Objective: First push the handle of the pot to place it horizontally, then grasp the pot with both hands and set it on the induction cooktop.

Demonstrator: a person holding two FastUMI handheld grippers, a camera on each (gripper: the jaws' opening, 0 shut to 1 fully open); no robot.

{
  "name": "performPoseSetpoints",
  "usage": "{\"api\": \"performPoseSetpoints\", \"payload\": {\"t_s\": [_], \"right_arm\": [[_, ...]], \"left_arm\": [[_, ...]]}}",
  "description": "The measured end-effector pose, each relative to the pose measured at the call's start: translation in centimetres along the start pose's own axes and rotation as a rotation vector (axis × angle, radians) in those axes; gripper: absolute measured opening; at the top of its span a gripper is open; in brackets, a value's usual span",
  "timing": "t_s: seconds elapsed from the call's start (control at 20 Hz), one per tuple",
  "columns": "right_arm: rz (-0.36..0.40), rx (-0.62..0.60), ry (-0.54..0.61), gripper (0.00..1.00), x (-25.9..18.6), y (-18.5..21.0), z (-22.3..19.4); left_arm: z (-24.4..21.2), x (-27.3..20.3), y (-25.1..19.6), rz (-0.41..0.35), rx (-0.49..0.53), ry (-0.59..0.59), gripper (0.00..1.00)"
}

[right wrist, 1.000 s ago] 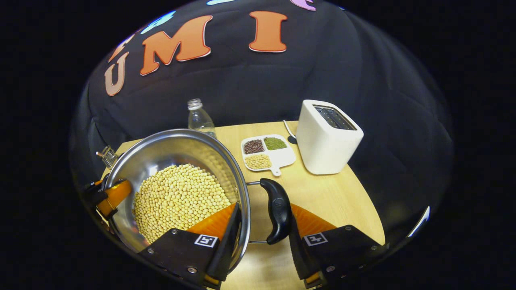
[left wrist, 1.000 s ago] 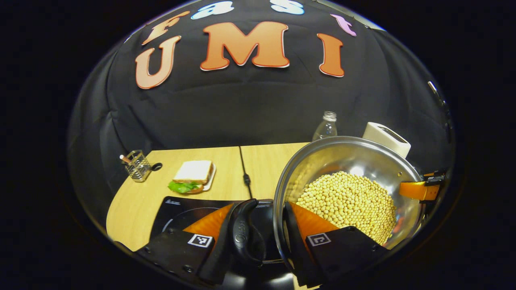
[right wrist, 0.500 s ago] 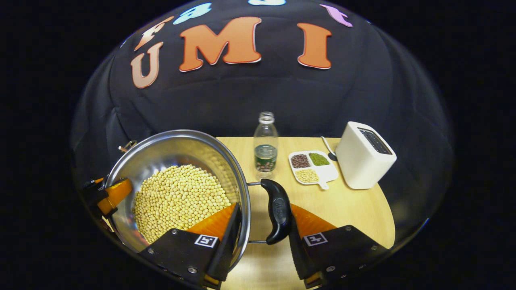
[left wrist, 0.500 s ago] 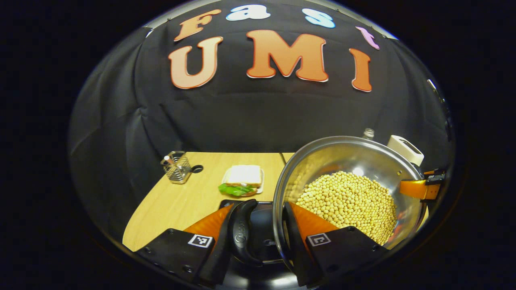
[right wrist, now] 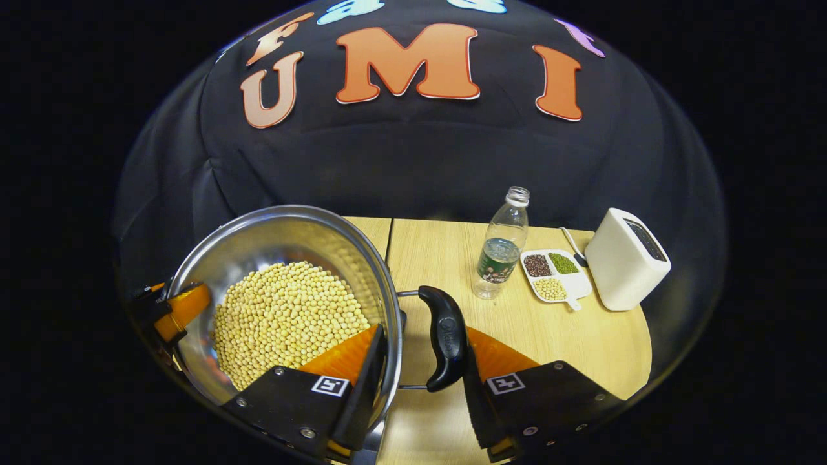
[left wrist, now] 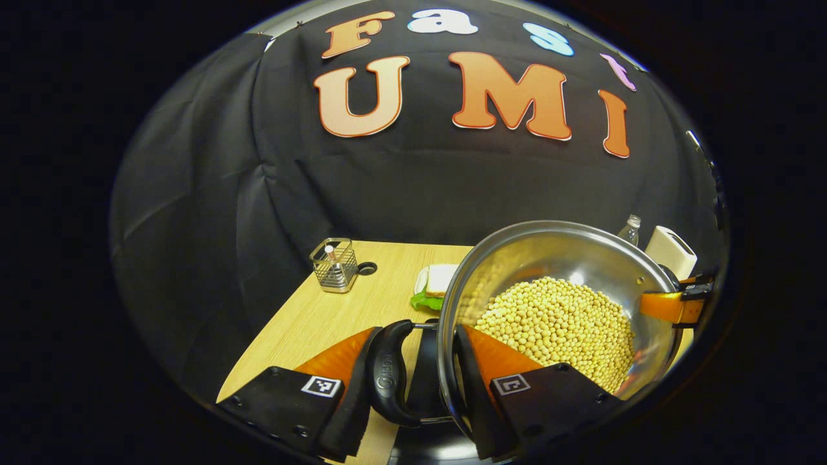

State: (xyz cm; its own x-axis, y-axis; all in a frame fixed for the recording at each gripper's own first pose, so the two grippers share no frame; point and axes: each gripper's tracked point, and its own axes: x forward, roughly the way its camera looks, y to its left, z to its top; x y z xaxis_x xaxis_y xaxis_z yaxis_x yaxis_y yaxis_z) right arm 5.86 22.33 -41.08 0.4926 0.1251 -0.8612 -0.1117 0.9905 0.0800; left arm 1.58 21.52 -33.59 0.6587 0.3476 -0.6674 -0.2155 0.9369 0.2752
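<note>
Now, left gripper (left wrist: 417,378): I have it clamped across the pot's rim and one black handle (left wrist: 386,374), one finger outside the handle, the other inside the pot wall.
Right gripper (right wrist: 420,374): likewise clenched, one finger inside the pot against the wall, the other outside its own black handle (right wrist: 444,337).
Other gripper seen far off: from the left gripper view my right one's orange finger sits at the far rim; from the right gripper view my left one's orange finger sits at the far rim.
Pot (left wrist: 562,248): steel, round, held between my two grippers, rim tilted a little toward each camera; whether its base touches anything I cannot tell.
Handles: both lie flat, level with the rim, on opposite sides.
Beans (left wrist: 559,323): pale yellow, heaped in the pot's bottom, touching my inner fingers.
Cooktop (left wrist: 423,381): dark surface, glimpsed below the left handle, between my left fingers.
Table (right wrist: 446,258): light wood, under and beyond the pot.
Sandwich (left wrist: 434,284): on a white plate, just beyond the pot's rim in the left gripper view, partly hidden by it.
Wire basket (left wrist: 333,265): farther left on the table, near its back edge.
Bottle (right wrist: 501,248): clear, uncapped, upright, well right of the pot.
Divided dish (right wrist: 553,274): white, three kinds of grain, beside the bottle.
Toaster (right wrist: 625,258): white, just right of the dish.
</note>
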Motion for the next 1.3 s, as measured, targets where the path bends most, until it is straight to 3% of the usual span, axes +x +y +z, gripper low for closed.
{"api": "performPoseSetpoints", "payload": {"t_s": [0.1, 0.3, 0.35, 0.4, 0.45, 0.5, 0.65, 1.25, 1.3], "right_arm": [[-0.001, -0.003, -0.002, 0.63, 0.4, 0.6, -0.4], [-0.008, -0.011, 0.019, 0.63, 1.6, 1.4, -1.3], [-0.009, -0.008, 0.021, 0.59, 2.0, 1.7, -1.5], [-0.011, -0.015, 0.025, 0.63, 2.5, 2.0, -1.9], [-0.013, -0.019, 0.028, 0.58, 2.8, 2.3, -2.2], [-0.012, -0.019, 0.030, 0.63, 3.3, 2.3, -2.5], [-0.013, -0.014, 0.042, 0.63, 4.0, 2.3, -3.1], [-0.013, 0.003, 0.077, 0.63, 5.5, 2.5, -4.5], [-0.012, 0.001, 0.078, 0.59, 5.5, 2.4, -4.7]], "left_arm": [[-0.8, 0.3, 0.5, -0.005, -0.020, 0.012, 0.67], [-3.0, 1.7, 1.1, -0.009, -0.052, 0.057, 0.71], [-3.4, 2.1, 1.2, -0.010, -0.051, 0.068, 0.68], [-3.9, 2.3, 1.4, -0.007, -0.050, 0.074, 0.71], [-4.1, 2.6, 1.5, -0.006, -0.050, 0.078, 0.68], [-4.1, 2.8, 1.6, -0.002, -0.052, 0.081, 0.68], [-4.5, 2.7, 1.6, 0.003, -0.056, 0.093, 0.71], [-4.7, 2.9, 1.4, 0.012, -0.055, 0.137, 0.69], [-4.7, 3.0, 1.3, 0.011, -0.057, 0.138, 0.71]]}}
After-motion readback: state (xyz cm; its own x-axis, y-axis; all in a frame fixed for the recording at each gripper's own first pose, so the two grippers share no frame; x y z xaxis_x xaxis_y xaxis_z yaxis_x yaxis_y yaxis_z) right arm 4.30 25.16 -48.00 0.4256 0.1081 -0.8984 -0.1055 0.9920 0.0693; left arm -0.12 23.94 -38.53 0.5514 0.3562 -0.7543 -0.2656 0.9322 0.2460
